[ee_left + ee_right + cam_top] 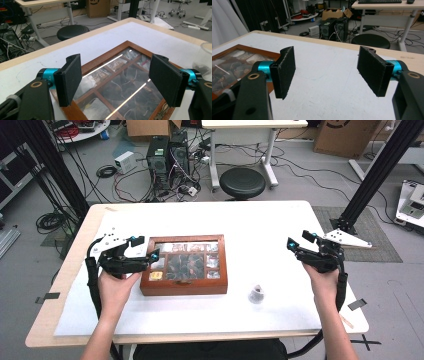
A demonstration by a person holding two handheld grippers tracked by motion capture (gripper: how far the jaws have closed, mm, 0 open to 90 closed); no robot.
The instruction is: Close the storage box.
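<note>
A wooden box (182, 287) with a glass lid lies left of the table's middle, with small packets in its compartments. My left gripper (146, 247) hovers at the box's left edge, open, with nothing between its pads. In the left gripper view its jaws (115, 60) frame the box's corner (105, 56) below them. A small clear cup (257, 294) with something dark inside stands right of the box, near the front. My right gripper (300, 240) is held open over bare table at the right. In the right gripper view the box (257, 51) lies to the left of those jaws (326, 51).
A white sheet (260, 225) covers most of the wooden tabletop. Beyond the far edge stand a black stool (242, 181), computer towers (167, 155) with loose cables, and a white desk. Black frame posts rise at both far corners of the table.
</note>
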